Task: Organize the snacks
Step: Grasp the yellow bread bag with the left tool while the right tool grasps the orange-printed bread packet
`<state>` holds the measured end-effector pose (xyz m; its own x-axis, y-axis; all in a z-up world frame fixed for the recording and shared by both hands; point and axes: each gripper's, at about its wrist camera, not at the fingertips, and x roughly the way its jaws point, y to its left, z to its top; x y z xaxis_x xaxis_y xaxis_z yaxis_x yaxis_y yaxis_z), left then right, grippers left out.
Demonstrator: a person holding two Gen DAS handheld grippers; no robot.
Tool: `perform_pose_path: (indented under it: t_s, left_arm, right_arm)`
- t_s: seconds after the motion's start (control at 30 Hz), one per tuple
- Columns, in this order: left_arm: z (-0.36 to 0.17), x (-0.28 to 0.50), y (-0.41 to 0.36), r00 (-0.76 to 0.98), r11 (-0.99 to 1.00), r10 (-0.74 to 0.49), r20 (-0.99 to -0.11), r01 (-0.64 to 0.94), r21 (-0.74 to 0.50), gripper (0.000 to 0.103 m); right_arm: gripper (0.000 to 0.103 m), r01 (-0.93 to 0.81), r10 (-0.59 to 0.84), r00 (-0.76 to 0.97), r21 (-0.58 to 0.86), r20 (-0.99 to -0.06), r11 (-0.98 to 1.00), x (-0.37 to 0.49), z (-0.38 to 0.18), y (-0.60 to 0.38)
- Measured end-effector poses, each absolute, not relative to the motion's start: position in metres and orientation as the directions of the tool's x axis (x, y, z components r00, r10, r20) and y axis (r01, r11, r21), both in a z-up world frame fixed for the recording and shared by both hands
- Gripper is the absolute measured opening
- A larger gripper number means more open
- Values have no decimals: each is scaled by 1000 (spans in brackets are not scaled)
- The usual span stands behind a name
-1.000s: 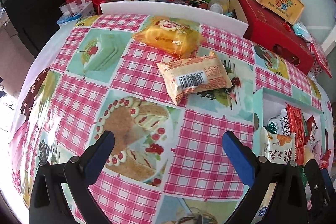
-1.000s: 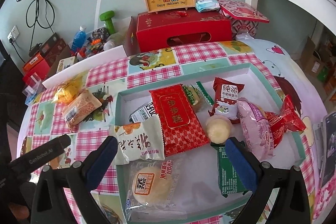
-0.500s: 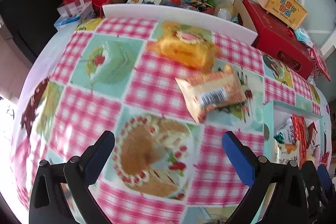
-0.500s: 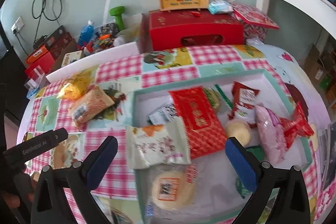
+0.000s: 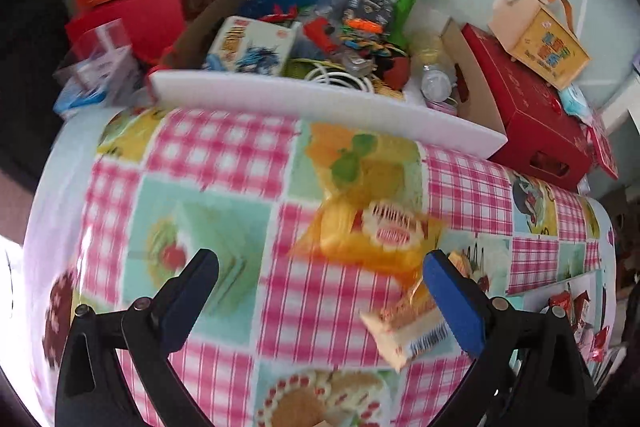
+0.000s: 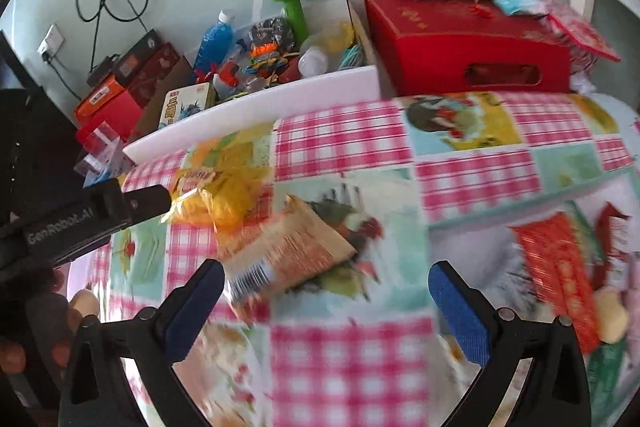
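Blue-padded and spread wide, both grippers hold nothing: the left gripper (image 5: 318, 295) faces a yellow packet (image 5: 372, 239), the right gripper (image 6: 326, 301) a tan packet (image 6: 288, 251) on the checked tablecloth (image 6: 352, 359). Blur hides exact gaps. Best practice, seemingly: straddle each packet's middle, close gently, then carry it rightward to the tray (image 6: 500, 211).

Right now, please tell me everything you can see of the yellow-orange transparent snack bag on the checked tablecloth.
The yellow-orange transparent snack bag is a soft, crinkled plastic packet with a red and white label on top and yellow contents showing through. It lies flat on the pink checked tablecloth, outside the tray. The beige barcode packet lies just beside it; touching cannot be told. The left gripper sits before it, jaws open, not touching it. Motion blur hides finer print.
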<state>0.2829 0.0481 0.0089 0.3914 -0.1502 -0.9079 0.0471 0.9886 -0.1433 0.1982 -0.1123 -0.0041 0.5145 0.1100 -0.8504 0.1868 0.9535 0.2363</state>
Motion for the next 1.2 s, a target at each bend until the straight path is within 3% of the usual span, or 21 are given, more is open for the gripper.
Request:
perform_pose_path:
  t_s: [0.17, 0.47, 0.57, 0.6, 0.77, 0.8, 0.93, 1.2]
  left_arm:
    - [4, 308, 30, 340, 975, -206, -918, 151, -163, 102]
    - [-23, 321, 6, 230, 964, -170, -958, 240, -113, 102]
    - [-33, 313, 10, 212, 969, -147, -966, 226, -98, 102]
    - [-35, 312, 13, 214, 971, -153, -965, 214, -107, 101]
    - [-29, 307, 25, 250, 976, -178, -952, 167, -139, 90]
    - [-27, 303, 27, 255, 976, -182, -949, 165, -143, 82]
    - [-21, 279, 38, 283, 978, -198, -939, 117, -171, 79]
    - [9, 193, 48, 397, 969, -240, -886, 48, -241, 79]
  right_arm:
    - [103, 215, 112, 485, 243, -867, 946, 225, -27, -102]
    - [102, 202, 113, 452, 225, -885, 953, 238, -50, -88]
    - [92, 195, 128, 449, 236, -884, 952, 231, -54, -91]
    - [83, 192, 129, 453, 238, -882, 952, 228, -52, -92]
    - [54, 174, 175, 451, 279, -875, 944, 222, -49, -95]
    - [48, 170, 184, 445, 284, -877, 944, 220, -50, -95]
    - [38, 160, 192, 448, 289, -873, 944, 203, -44, -97]
    - [35, 114, 195, 508, 290, -839, 950, 140, -5, -108]
